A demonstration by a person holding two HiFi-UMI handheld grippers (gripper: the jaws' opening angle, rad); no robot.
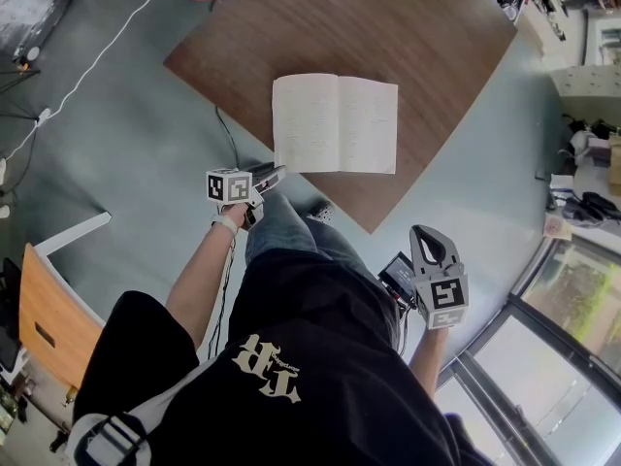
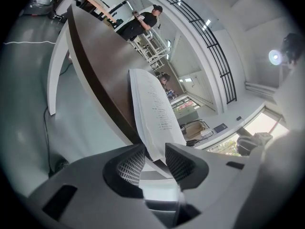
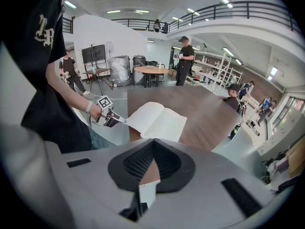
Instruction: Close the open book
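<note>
Item: book (image 1: 335, 124), open flat on table (image 1: 437, 66), its near-left corner overhanging the near edge. Left gripper (image 1: 276, 172): jaws apart, left page's corner between them (not yet pinched). Right gripper (image 1: 423, 233): closed, empty, off the table. Step, as judged: taking hold; next, pinch and swing the page over

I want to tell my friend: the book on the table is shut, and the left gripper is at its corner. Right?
No, the book is open, both pages showing, as the head view shows. It lies on the table, with the left gripper at its corner.
</note>
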